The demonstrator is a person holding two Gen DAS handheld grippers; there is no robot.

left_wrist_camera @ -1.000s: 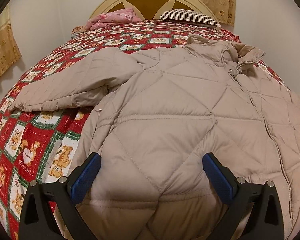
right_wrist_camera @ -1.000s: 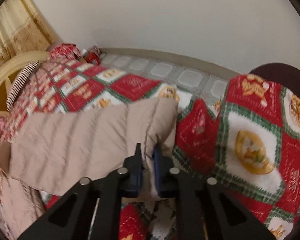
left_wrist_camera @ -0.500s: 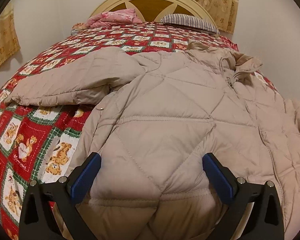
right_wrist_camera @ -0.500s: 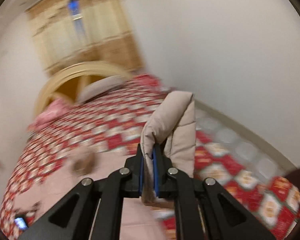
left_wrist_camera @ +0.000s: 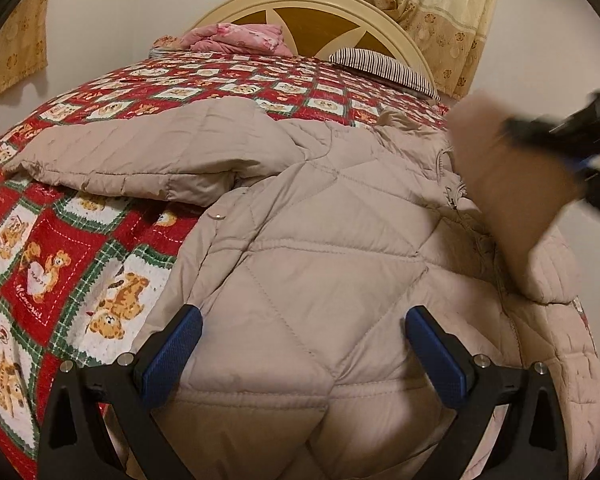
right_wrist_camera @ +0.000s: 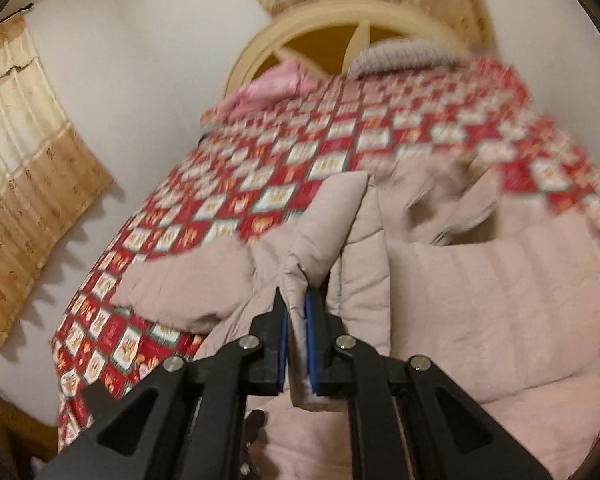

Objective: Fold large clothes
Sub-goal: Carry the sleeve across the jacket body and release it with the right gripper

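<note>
A beige quilted jacket [left_wrist_camera: 320, 240] lies spread on the bed, front up, its left sleeve [left_wrist_camera: 140, 156] stretched out to the left. My left gripper [left_wrist_camera: 302, 344] is open and empty, just above the jacket's hem. My right gripper [right_wrist_camera: 296, 332] is shut on the cuff of the right sleeve [right_wrist_camera: 324, 232] and holds it up over the jacket's body [right_wrist_camera: 480, 300]. In the left wrist view the lifted sleeve [left_wrist_camera: 512, 184] and the right gripper [left_wrist_camera: 576, 152] come in blurred from the right.
The bed has a red patchwork teddy-bear quilt [left_wrist_camera: 60, 264]. A pink folded cloth [left_wrist_camera: 236, 38] and a striped pillow [left_wrist_camera: 384, 66] lie by the cream headboard [left_wrist_camera: 312, 0]. Curtains [right_wrist_camera: 24, 160] hang on the walls.
My right gripper has swung the right sleeve up from the bed's edge and over the jacket's body, coming into the left wrist view. My left gripper has barely moved.
</note>
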